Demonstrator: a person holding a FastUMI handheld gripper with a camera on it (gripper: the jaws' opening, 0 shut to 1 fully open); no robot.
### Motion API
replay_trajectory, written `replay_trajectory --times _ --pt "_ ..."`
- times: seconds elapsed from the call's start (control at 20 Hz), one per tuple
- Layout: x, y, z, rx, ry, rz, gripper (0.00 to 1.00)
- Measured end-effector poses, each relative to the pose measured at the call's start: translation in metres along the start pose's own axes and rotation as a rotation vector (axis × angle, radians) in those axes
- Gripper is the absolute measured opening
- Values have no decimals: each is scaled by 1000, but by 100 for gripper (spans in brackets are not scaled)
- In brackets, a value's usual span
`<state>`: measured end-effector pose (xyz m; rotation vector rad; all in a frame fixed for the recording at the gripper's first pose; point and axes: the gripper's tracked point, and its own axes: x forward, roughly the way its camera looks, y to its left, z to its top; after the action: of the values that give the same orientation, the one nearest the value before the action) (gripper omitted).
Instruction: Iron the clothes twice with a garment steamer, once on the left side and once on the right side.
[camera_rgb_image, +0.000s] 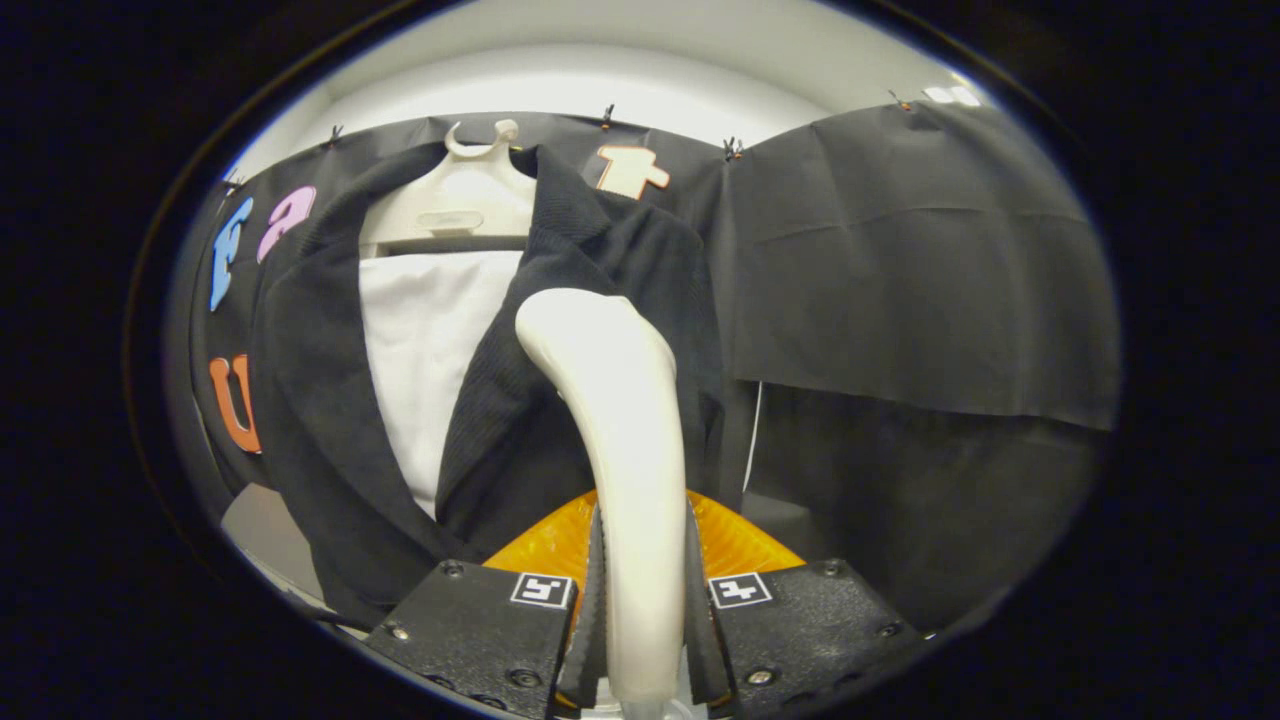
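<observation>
A cream-white garment steamer (615, 400) stands upright between my fingers, its handle clamped by both pads. My gripper (645, 610) is shut on that handle. The steamer's rounded head rests against the right front panel of a black jacket (560, 400). The jacket hangs open on a white hanger (460, 200), with a white shirt (430, 350) showing between its two lapels. The jacket's left panel (320, 420) hangs free, away from the steamer. An orange ribbed part (545, 545) shows just behind my fingers, at the steamer's base.
Black cloth (900, 270) drapes the booth wall behind and to the right of the jacket. A thin white cord (755, 430) runs down beside the jacket's right edge. A pale surface (265, 530) shows below the jacket's left side.
</observation>
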<state>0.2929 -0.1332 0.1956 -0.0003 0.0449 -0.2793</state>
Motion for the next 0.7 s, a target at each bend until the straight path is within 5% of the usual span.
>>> replay_trajectory --times 0.7 --pt "-7 12 -102 -92 85 -34 37"
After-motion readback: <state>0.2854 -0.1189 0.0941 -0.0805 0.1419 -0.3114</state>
